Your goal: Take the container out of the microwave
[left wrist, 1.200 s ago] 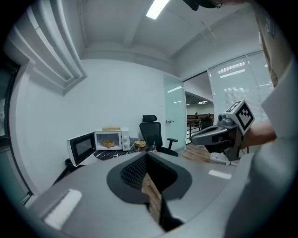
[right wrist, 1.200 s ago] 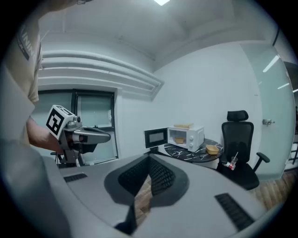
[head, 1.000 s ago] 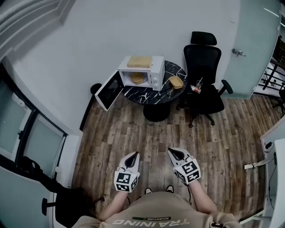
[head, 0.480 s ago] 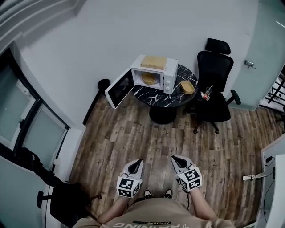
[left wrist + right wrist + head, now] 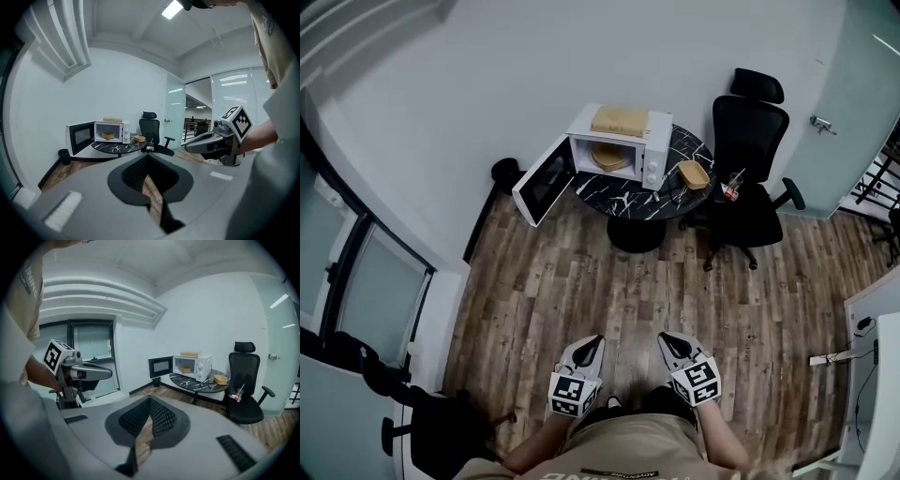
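Observation:
A white microwave (image 5: 623, 150) stands on a round black marble table (image 5: 649, 192) far ahead, with its door (image 5: 542, 183) swung open to the left. A tan container (image 5: 607, 157) sits inside it, also visible as the container (image 5: 108, 135) and the container (image 5: 185, 369) in both gripper views. My left gripper (image 5: 593, 343) and right gripper (image 5: 667, 337) are held side by side close to my body above the wood floor, well short of the table. Both are shut with nothing in them. The left gripper (image 5: 148, 155) and right gripper (image 5: 150, 398) point toward the microwave.
A flat tan box (image 5: 619, 120) lies on top of the microwave. A second tan container (image 5: 694, 173) sits on the table's right side. A black office chair (image 5: 748, 178) holding a small item stands to the right of the table. Wood floor stretches between me and the table.
The head view has swayed, so the microwave and table shifted in the frame. Both grippers sit slightly lower in view and remain shut, side by side.

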A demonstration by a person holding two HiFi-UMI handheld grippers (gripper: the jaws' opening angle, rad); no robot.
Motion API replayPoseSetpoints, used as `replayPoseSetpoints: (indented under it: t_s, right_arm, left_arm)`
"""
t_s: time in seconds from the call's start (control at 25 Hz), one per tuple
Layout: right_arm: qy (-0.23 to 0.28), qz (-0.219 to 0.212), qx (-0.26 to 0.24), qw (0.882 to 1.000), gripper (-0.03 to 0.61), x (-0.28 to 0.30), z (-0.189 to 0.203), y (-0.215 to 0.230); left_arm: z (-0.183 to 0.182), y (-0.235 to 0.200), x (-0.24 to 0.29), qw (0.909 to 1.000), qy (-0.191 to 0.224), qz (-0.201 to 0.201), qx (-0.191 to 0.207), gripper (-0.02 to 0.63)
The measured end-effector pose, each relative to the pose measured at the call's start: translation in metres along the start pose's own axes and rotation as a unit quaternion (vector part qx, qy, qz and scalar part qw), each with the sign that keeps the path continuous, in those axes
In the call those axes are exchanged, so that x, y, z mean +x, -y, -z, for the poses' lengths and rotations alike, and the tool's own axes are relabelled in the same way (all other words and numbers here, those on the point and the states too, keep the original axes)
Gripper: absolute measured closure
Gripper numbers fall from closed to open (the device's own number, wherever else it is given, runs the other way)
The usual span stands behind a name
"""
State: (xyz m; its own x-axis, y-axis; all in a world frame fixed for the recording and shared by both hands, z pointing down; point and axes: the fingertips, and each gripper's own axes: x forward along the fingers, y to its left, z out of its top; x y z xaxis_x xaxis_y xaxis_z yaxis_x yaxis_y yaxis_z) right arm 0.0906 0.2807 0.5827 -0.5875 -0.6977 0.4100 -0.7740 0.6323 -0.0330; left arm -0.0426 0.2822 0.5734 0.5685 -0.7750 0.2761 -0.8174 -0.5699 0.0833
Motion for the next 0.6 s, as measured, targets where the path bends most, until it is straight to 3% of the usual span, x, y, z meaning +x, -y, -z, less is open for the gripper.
replayPoseSetpoints:
  t_s: [0.32,0.6]
  right_arm:
    - [0.002,0.006,0.008,1.000,0.569,0.035,-0.006,0.038]
    - [0.029,-0.025,0.010,0.999,0.569,0.094,-0.038,0.106]
  left_arm:
    - [-0.008,-0.032,0.041,0.9996,-0.004,-0.005,-0.029,0.612]
    - [-0.045,-0.068,0.108,0.9994,0.000,-0.030,-0.014,0.612]
